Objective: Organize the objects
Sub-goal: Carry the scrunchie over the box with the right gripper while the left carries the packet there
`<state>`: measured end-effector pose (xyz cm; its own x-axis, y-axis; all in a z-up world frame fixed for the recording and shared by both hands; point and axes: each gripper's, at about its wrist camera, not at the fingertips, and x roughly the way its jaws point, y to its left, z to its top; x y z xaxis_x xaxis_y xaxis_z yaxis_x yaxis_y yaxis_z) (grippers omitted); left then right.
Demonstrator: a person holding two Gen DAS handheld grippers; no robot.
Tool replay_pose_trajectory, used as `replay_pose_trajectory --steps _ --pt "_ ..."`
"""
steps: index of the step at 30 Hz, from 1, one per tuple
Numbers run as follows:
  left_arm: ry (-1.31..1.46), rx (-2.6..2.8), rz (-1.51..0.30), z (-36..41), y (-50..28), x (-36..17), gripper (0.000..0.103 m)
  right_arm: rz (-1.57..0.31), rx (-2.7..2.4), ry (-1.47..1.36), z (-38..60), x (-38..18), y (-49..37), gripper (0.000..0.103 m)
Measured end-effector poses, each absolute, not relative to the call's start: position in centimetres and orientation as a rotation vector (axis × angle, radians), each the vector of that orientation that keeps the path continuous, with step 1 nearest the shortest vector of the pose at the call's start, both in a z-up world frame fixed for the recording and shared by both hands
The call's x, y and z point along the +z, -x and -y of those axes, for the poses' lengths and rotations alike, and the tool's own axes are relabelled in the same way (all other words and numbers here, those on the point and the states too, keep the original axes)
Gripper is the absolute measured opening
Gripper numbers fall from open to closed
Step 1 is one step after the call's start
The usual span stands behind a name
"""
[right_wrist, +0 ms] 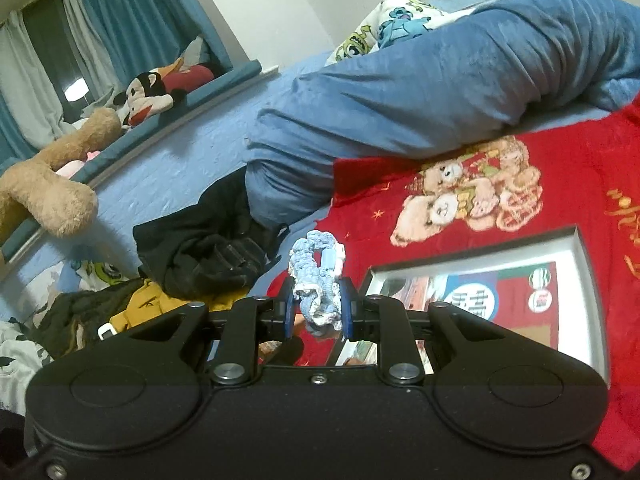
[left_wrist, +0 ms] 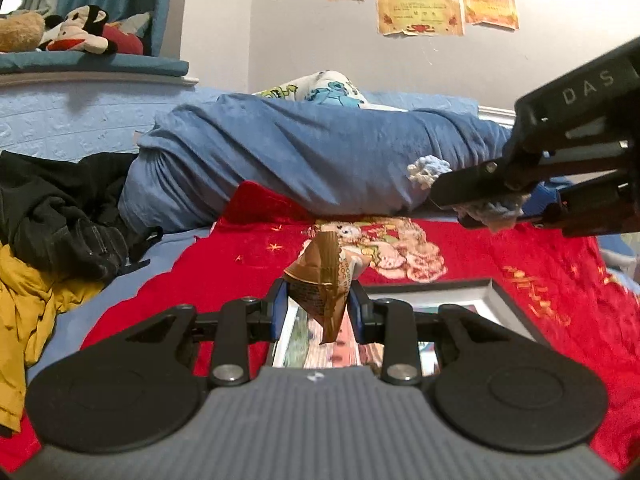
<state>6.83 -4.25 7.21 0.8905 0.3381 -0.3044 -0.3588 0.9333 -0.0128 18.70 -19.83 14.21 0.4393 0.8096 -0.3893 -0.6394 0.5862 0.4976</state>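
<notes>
Above red blanket, wrapper seemingly gripper-clamped.

Bedroom. Pale wall bearing taped certificates. Teal curtains over a dark window reflecting 1 lamp. Teal-cushioned sill holding plush toys. Bed: red printed blanket, rolled blue duvet, cartoon pillow, black and yellow clothes.

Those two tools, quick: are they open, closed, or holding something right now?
Left tool: closed on a brown snack packet.
Right tool: closed on a blue and white crocheted piece.
</notes>
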Motion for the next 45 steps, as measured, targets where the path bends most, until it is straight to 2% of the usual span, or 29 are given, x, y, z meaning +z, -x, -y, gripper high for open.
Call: replay_pose_trajectory --steps 7,15,27,35,38,43,45 --pt "0.075 0.368 -0.284 4.0 -9.6 7.7 0.036 -0.713 0.868 -0.254 18.8 15.9 -22.1 0.021" --pt "0.068 0.351 -0.306 2.8 -14.2 6.5 0.036 -0.838 0.781 -0.159 17.1 15.0 -27.1 0.022" --pt "0.064 0.274 -0.446 0.9 -17.3 0.5 0.036 -0.927 0.687 -0.146 13.7 7.4 -33.2 0.021" --pt "0.053 0.271 -0.519 2.3 -17.9 -1.8 0.037 -1.012 0.658 -0.045 12.3 3.2 -32.7 0.022" --pt "0.049 0.263 -0.540 2.5 -18.0 -1.9 0.041 -1.037 0.657 -0.075 12.7 2.3 -32.6 0.022" --pt "0.033 0.269 -0.529 2.9 -17.7 -1.9 0.041 -1.069 0.656 -0.072 12.2 1.2 -32.0 0.022" --pt "0.045 0.267 -0.526 2.7 -17.7 -1.7 0.056 -1.079 0.653 -0.076 12.1 0.7 -31.8 0.023"
